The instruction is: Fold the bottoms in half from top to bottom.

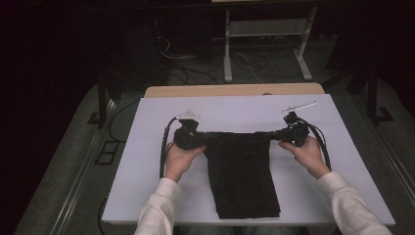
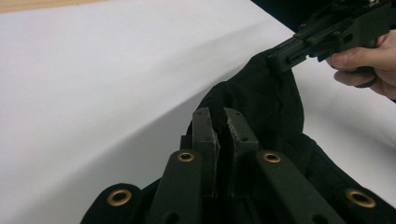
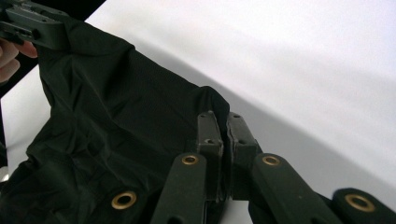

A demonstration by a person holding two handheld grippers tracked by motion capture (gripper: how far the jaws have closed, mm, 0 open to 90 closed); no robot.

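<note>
Black cloth [image 1: 242, 171] is stretched between the two tools, its top edge taut from one to the other and the rest hanging down onto the white table [image 1: 147, 161] toward the person. The left gripper [image 1: 204, 139] has its jaws pressed together on one top corner; the right gripper [image 1: 270, 136] pinches the opposite corner likewise, both held above the tabletop.

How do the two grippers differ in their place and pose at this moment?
The left gripper pinches the cloth's left top corner; the right gripper pinches its right top corner. The left gripper points right, the right gripper points left. Both are shut on the cloth and hold its top edge stretched between them.
</note>
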